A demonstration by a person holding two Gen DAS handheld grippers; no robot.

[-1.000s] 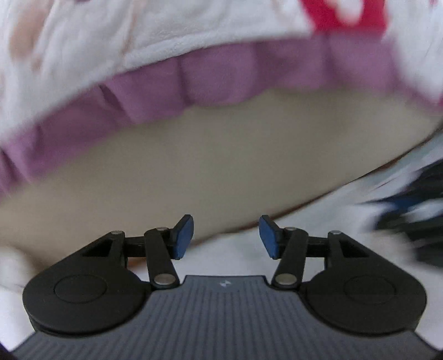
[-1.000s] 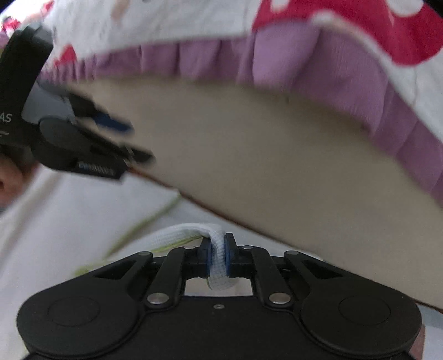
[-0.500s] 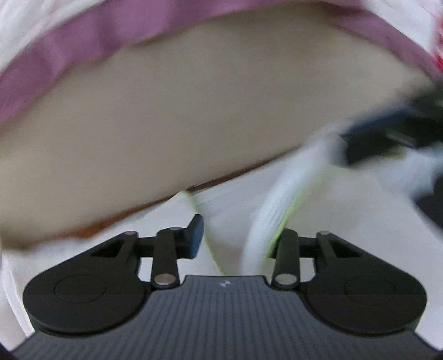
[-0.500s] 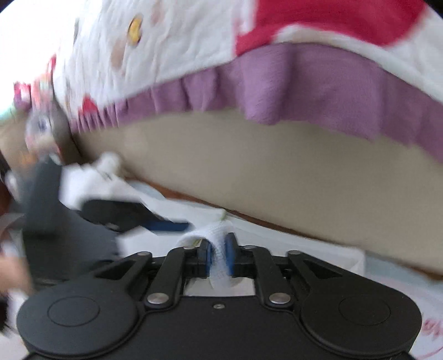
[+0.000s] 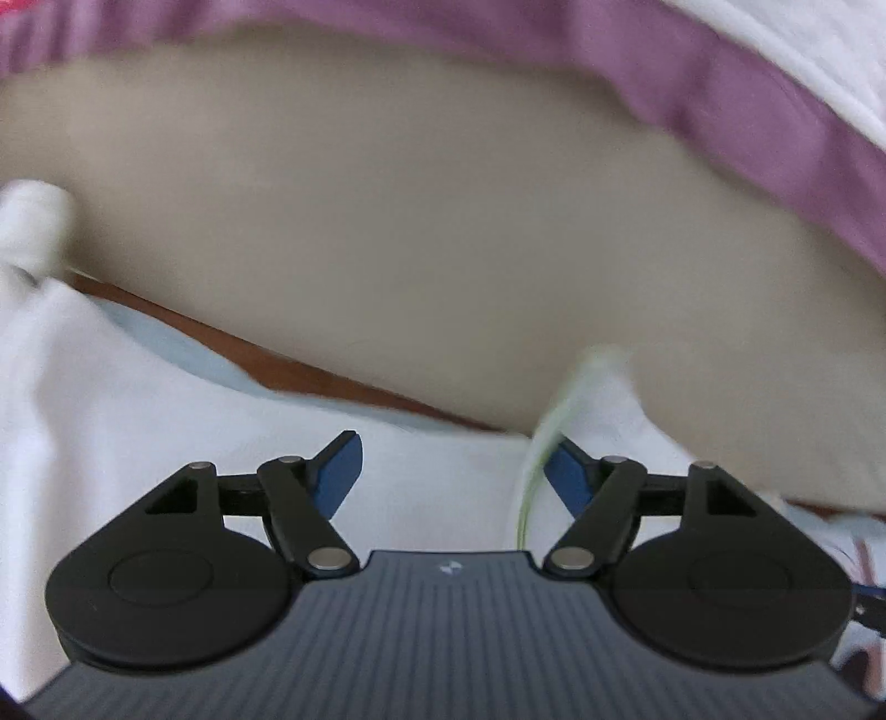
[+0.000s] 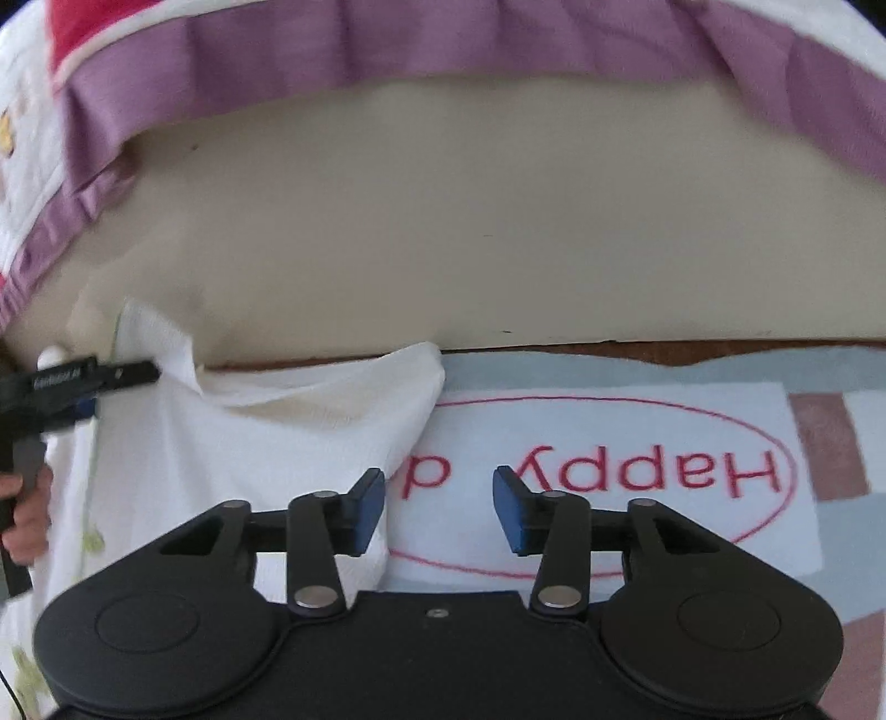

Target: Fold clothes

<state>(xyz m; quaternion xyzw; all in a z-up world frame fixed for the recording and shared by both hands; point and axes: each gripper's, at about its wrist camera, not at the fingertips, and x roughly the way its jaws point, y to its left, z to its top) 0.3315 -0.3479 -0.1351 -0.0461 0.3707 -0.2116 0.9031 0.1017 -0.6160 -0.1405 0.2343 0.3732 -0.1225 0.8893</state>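
My left claw (image 5: 451,468): wide open, holding nothing. A moment ago it was swinging in fast. Now a raised edge of the white cloth (image 5: 166,443) with a thin green line brushes its right finger.
My right claw (image 6: 438,507): it was pinching a white fold a second ago. Now it has let go and gapes, with nothing in it.
What that means: I think one fold is laid down, and I can pick the next edge.
Where the cloth is: on the floor mat (image 6: 637,421), in front of both claws, mostly to the left in the right view.
The floor: a pale blue mat with red "Happy" words.
The room: a tan bed side (image 6: 498,232) with a purple frill (image 6: 387,39) hanging above.
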